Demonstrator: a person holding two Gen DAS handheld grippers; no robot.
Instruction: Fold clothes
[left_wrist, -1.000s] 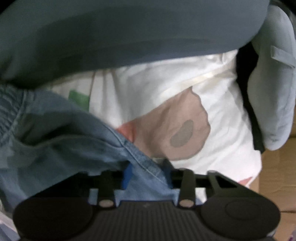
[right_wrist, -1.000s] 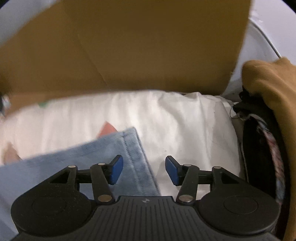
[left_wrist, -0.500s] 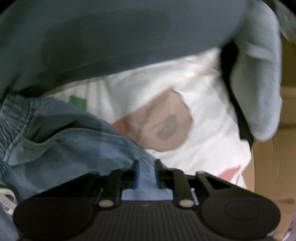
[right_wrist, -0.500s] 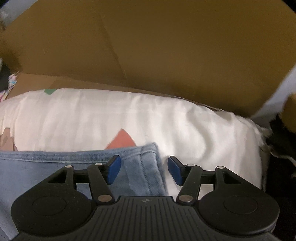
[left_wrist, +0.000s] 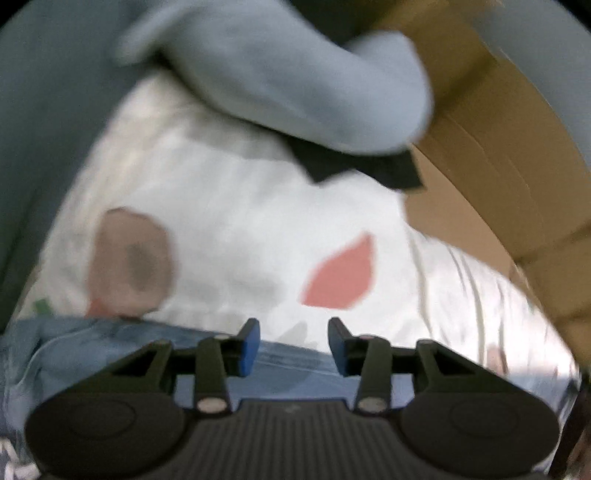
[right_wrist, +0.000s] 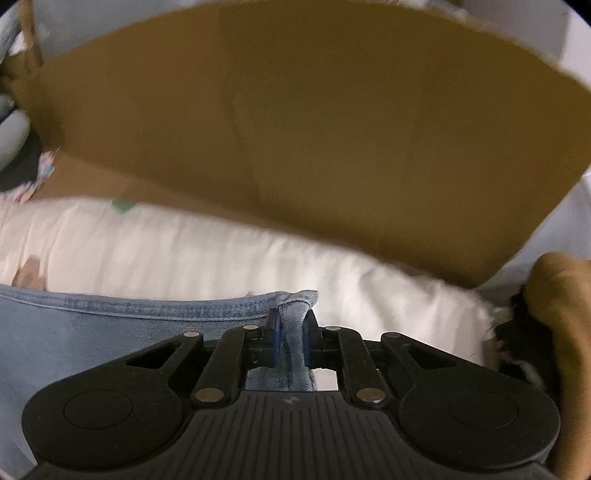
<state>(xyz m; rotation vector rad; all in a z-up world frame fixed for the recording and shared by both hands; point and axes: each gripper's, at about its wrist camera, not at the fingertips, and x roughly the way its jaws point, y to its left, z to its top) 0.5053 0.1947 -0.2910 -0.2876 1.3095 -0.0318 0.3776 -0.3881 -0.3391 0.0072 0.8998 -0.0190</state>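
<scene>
A light blue denim garment (right_wrist: 110, 332) lies flat over a white printed cloth (right_wrist: 184, 251). My right gripper (right_wrist: 291, 325) is closing, and its pads pinch the denim's folded corner hem, which stands up a little between them. In the left wrist view the same denim garment (left_wrist: 110, 350) runs along under my left gripper (left_wrist: 293, 332). Its jaws are opening, with nothing pinched between the blue pads (left_wrist: 249, 343). The white cloth (left_wrist: 240, 229), with pink and brown shapes printed on it, spreads out beyond that gripper.
A brown cardboard flap (right_wrist: 332, 129) rises just behind the white cloth, and the cardboard (left_wrist: 498, 147) also stands to the left gripper's right. A pale blue-grey garment (left_wrist: 295, 74) hangs over a black item (left_wrist: 354, 166). A mustard garment (right_wrist: 561, 314) lies at right.
My right gripper has shut on the denim corner that lay between its open fingers. My left gripper has let go of the denim, opened, and swung right over the white cloth.
</scene>
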